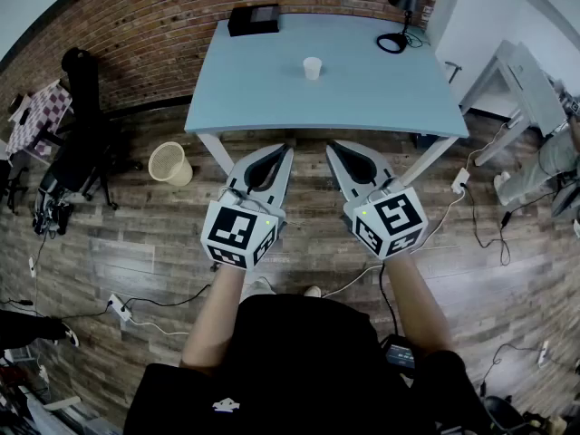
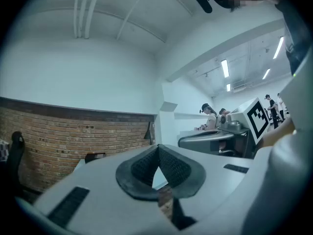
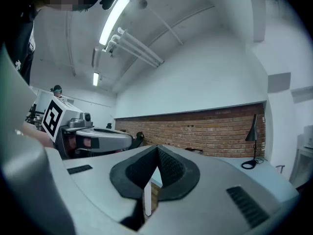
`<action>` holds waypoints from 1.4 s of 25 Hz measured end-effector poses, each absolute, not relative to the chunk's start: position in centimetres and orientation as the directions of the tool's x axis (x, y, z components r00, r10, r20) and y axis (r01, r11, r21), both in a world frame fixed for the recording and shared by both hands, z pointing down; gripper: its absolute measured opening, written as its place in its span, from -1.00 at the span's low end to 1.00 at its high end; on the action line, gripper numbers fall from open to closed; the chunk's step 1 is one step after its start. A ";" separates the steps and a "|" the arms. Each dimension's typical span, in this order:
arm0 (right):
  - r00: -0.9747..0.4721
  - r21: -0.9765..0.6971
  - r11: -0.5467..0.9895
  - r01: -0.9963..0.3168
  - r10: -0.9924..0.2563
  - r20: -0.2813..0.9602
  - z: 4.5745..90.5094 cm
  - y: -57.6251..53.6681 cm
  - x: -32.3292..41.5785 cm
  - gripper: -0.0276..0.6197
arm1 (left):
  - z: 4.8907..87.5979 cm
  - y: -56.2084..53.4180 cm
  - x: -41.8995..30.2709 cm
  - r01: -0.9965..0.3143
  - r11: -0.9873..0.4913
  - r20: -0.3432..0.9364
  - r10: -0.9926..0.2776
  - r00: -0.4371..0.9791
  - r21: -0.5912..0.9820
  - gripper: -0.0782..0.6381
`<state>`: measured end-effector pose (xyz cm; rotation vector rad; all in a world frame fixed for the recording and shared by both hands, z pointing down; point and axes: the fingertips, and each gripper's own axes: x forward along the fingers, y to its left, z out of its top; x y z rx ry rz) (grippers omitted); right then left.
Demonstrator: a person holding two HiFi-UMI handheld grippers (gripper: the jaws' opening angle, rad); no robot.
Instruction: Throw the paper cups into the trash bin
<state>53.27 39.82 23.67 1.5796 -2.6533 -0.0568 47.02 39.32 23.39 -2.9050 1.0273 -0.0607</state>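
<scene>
Cup: paper cup [image 1: 312, 67] upright on table [image 1: 362, 98]
Bin: trash bin [image 1: 170, 163] on floor (left of table)
Left gripper [image 1: 286, 152]: closed, empty
Right gripper [image 1: 332, 149]: closed, empty

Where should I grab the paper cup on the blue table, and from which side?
Grip the paper cup across its side wall, around mid-height, coming in level from the near edge of the table. It seems to stand upright and alone there, so that side is clear.

Cup [image 1: 312, 67] on table [image 1: 381, 93]; bin [image 1: 172, 167] on floor, table's left.
</scene>
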 end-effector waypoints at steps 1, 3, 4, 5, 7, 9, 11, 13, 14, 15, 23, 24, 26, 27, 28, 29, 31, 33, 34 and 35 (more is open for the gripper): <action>-0.476 0.054 0.477 -0.877 -0.879 0.025 23.7 39.8 53.3 -0.91 | 23.5 39.3 47.1 -0.627 -0.776 0.020 -0.629 0.777 -0.069 -0.78; -0.478 0.043 0.478 -0.877 -0.878 0.018 23.7 39.9 53.5 -0.91 | 23.5 39.3 47.3 -0.627 -0.776 0.022 -0.630 0.777 -0.067 -0.78; -0.480 0.037 0.480 -0.876 -0.877 0.012 23.7 39.9 53.6 -0.91 | 23.5 39.4 47.4 -0.628 -0.775 0.022 -0.631 0.776 -0.065 -0.78; -0.483 0.032 0.483 -0.875 -0.876 0.007 23.6 40.0 53.7 -0.91 | 23.5 39.4 47.4 -0.630 -0.774 0.022 -0.632 0.775 -0.063 -0.78; -0.487 0.029 0.487 -0.873 -0.873 0.005 23.6 40.2 54.1 -0.91 | 23.6 39.6 47.8 -0.633 -0.772 0.024 -0.635 0.772 -0.061 -0.78; -0.492 0.028 0.492 -0.870 -0.871 0.008 23.6 40.4 54.4 -0.91 | 23.7 39.8 48.2 -0.634 -0.771 0.030 -0.637 0.771 -0.061 -0.78; -0.498 0.027 0.498 -0.867 -0.867 0.011 23.7 40.6 54.6 -0.91 | 23.8 40.2 48.5 -0.633 -0.771 0.035 -0.636 0.771 -0.062 -0.78; -0.503 0.025 0.503 -0.864 -0.864 0.010 23.8 40.6 54.5 -0.91 | 24.0 40.5 48.6 -0.631 -0.773 0.041 -0.634 0.772 -0.062 -0.78; -0.505 0.025 0.505 -0.863 -0.863 0.008 23.8 40.6 54.4 -0.91 | 24.1 40.6 48.5 -0.630 -0.774 0.044 -0.633 0.773 -0.059 -0.78; -0.507 0.025 0.507 -0.861 -0.862 0.006 23.9 40.6 54.3 -0.91 | 24.3 40.7 48.5 -0.630 -0.775 0.046 -0.632 0.774 -0.053 -0.78; -0.509 0.032 0.509 -0.860 -0.860 0.013 24.3 40.1 54.2 -0.91 | 24.4 39.9 48.4 -0.642 -0.766 0.034 -0.642 0.766 -0.011 -0.78; -0.510 0.030 0.511 -0.859 -0.860 0.017 24.4 39.8 54.1 -0.91 | 24.5 39.6 48.4 -0.643 -0.765 0.036 -0.643 0.765 -0.014 -0.78; -0.512 0.029 0.512 -0.858 -0.859 0.026 24.7 39.0 53.8 -0.91 | 24.7 38.9 48.4 -0.640 -0.768 0.040 -0.640 0.767 -0.015 -0.78; -0.513 0.028 0.514 -0.857 -0.858 0.031 24.9 38.6 53.5 -0.91 | 24.8 38.6 48.3 -0.638 -0.770 0.042 -0.638 0.769 -0.015 -0.78; -0.515 0.025 0.515 -0.857 -0.857 0.034 25.0 38.2 53.3 -0.91 | 25.0 38.2 48.2 -0.637 -0.771 0.044 -0.637 0.770 -0.014 -0.78; -0.516 0.022 0.517 -0.856 -0.856 0.036 25.1 37.8 53.2 -0.91 | 25.1 37.8 48.2 -0.638 -0.770 0.046 -0.638 0.769 -0.013 -0.78; -0.516 0.015 0.517 -0.856 -0.855 0.041 25.4 37.0 53.1 -0.91 | 25.2 36.9 48.2 -0.639 -0.769 0.046 -0.638 0.768 -0.006 -0.78; -0.514 0.016 0.515 -0.857 -0.857 0.047 25.5 36.0 53.1 -0.91 | 25.2 35.9 48.1 -0.635 -0.773 0.041 -0.634 0.772 0.010 -0.78; -0.512 0.016 0.513 -0.858 -0.858 0.049 25.6 35.4 53.0 -0.91 | 25.2 35.3 48.0 -0.632 -0.775 0.037 -0.631 0.775 0.018 -0.78; -0.510 0.015 0.511 -0.859 -0.859 0.051 25.6 34.8 52.7 -0.91 | 25.1 34.7 47.7 -0.629 -0.777 0.034 -0.629 0.777 0.021 -0.78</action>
